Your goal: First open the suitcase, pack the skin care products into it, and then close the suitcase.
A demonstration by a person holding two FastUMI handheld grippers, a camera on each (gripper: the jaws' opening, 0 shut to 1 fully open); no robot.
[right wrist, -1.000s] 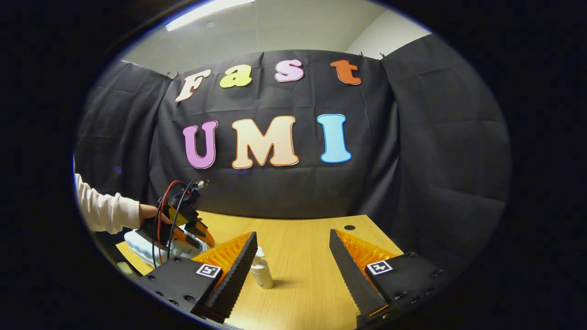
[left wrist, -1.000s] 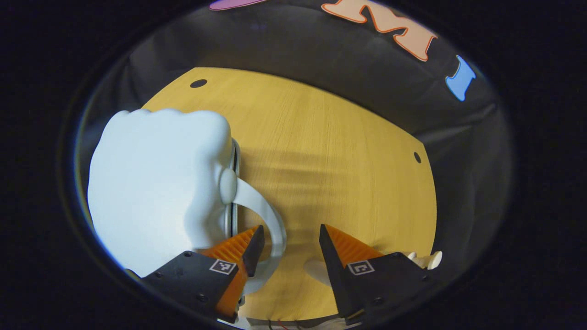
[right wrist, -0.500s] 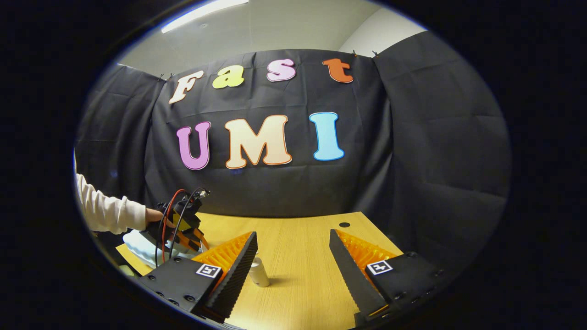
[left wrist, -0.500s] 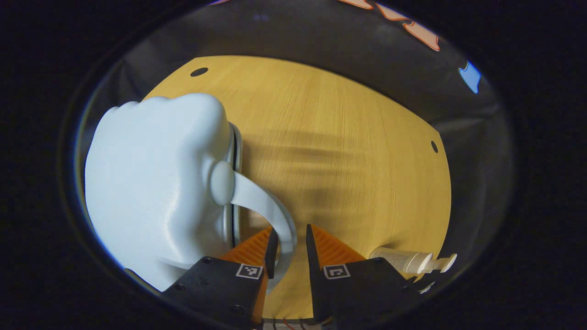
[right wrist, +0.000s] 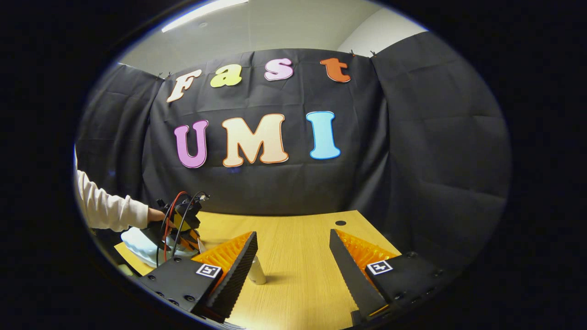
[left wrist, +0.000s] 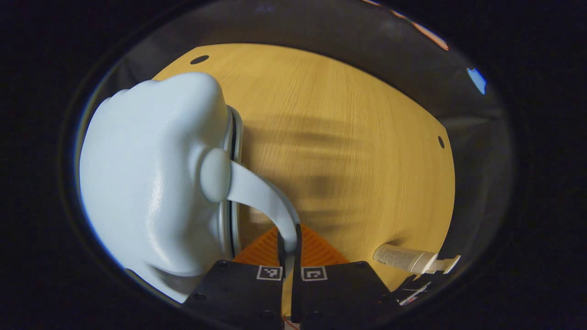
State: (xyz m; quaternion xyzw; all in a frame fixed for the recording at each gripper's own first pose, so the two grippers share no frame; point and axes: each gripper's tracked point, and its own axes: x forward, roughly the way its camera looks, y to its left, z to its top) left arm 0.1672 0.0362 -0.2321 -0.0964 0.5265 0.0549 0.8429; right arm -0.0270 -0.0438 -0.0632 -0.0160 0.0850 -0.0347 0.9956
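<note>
The pale blue suitcase (left wrist: pixel 151 183) lies closed at the left of the wooden table (left wrist: pixel 348 137), and my left gripper (left wrist: pixel 288 243) pinches its curved handle (left wrist: pixel 263 199). A pump bottle (left wrist: pixel 412 260) lies further right. My right gripper (right wrist: pixel 293 256) hangs wide apart, holding nothing.

Both tongs have black housings with small square black-and-white tags and ribbed orange fingers edged in black. The left tongs (right wrist: pixel 195 239), at nine o'clock, trail red and black cables; a cream sleeve (right wrist: pixel 103 208) behind.
</note>
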